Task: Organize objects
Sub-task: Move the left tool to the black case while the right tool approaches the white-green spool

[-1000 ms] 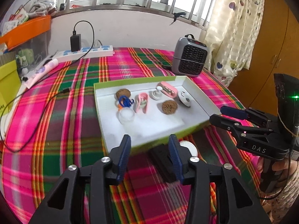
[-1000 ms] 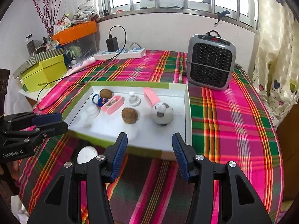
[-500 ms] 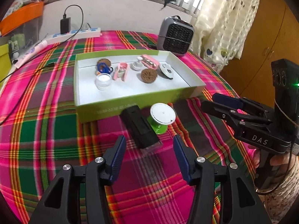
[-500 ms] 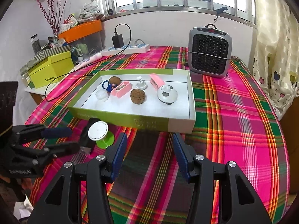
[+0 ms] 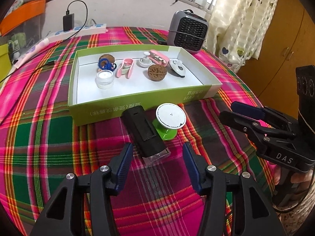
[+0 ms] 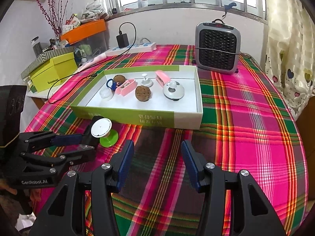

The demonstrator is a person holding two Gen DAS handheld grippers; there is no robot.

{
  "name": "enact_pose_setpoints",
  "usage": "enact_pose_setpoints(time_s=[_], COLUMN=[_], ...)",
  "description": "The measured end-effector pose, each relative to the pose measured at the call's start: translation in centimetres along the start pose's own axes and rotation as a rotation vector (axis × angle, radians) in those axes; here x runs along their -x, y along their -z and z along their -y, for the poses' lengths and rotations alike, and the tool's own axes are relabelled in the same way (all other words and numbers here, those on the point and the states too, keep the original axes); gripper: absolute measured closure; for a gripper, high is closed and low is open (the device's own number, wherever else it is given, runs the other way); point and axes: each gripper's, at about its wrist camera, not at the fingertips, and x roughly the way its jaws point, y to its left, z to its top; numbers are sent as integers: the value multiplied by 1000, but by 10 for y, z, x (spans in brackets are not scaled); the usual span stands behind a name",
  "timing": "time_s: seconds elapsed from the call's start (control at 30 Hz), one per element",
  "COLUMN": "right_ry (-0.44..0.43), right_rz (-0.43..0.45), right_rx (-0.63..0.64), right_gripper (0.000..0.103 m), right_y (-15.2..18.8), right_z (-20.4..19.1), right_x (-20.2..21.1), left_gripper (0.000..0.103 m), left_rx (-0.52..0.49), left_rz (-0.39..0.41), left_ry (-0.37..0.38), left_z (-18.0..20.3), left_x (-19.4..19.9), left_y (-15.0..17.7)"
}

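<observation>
Fingers [image 5: 126,163] of left gripper [image 5: 155,157] spread wide, nothing pinched, just short of black box [image 5: 144,131] on the desk [image 5: 39,137], touching green tray [image 5: 137,106]. Best to slide forward, straddle the long sides, squeeze gently. Mind the green stand [image 5: 170,118] right beside it. Right gripper [image 6: 157,157] also spread, empty.

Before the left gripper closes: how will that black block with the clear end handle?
The black block looks rigid and flat-sided, so it probably won't roll. Its clear end may be slick and brittle; grip the black body. It lies against the green-based disc, so dragging it likely nudges that.
</observation>
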Motion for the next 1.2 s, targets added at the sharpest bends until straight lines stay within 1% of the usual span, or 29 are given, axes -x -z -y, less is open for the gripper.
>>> enact_pose_setpoints(time_s=[0.37,0.47,0.63,1.03,1.2], right_ry=[-4,-3,-12,-20,-11], right_rz=[-7,-18,-36,-71,-77], right_rx=[-2,-2,4,30,28], right_gripper=[52,52,52,52,52], right_y=[4,5,7,8,7], right_z=[2,2,-1,-14,-15], right_x=[-1,-3,-8,-19,-21], left_gripper=[52,52,52,52,52], left_rx=[3,3,9,-4,-3], left_rz=[24,37,48,52,52], left_ry=[-46,-77,-97,-110,-112], left_z=[-1,-3,-8,-16,-22], left_x=[-1,0,3,6,4], left_y=[0,1,4,5,-2])
